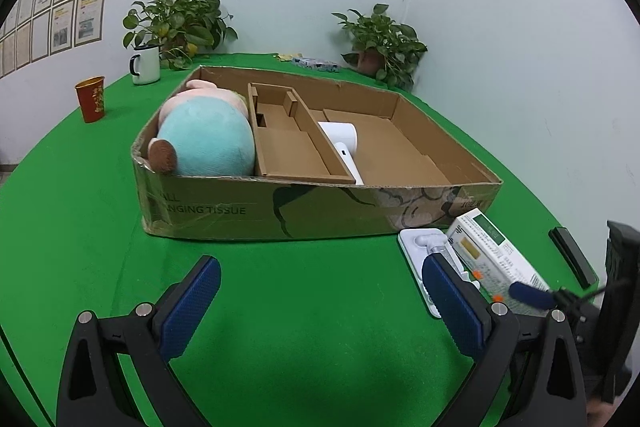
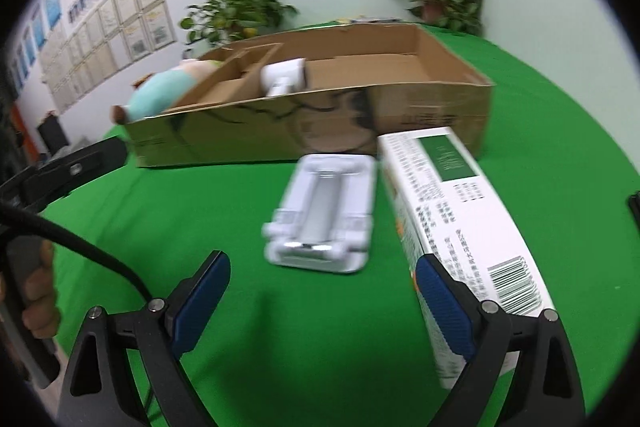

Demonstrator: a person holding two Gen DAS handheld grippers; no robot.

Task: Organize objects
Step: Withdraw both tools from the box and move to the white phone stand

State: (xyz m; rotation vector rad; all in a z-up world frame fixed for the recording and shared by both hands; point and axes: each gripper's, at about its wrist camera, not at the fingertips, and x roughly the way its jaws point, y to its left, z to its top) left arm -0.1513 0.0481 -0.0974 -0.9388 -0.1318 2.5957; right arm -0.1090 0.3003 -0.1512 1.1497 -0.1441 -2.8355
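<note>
Green cloth (image 1: 280,287) covers the round table, with pale walls behind and two potted plants (image 1: 180,23) at the far edge. On it sits a shallow brown cardboard box (image 1: 280,211) split into compartments: a teal and pink plush toy (image 1: 204,143) fills the left one, the middle inner tray holds nothing visible, and a white hair dryer (image 1: 344,143) lies in the right one, its handle toward the near wall. Just in front of the box's right corner lie a white plastic tray (image 2: 324,215) and, beside it, a white and green printed carton (image 2: 460,211), both with their long axes running from the near edge toward the box. The left gripper (image 1: 320,303) hangs over bare cloth, jaws spread wide. The right gripper (image 2: 324,307) is likewise spread, its right finger against the carton's side. Only the left view shows a white enamel mug (image 1: 146,65) and a red paper cup (image 1: 91,99); the right view is blurred.
</note>
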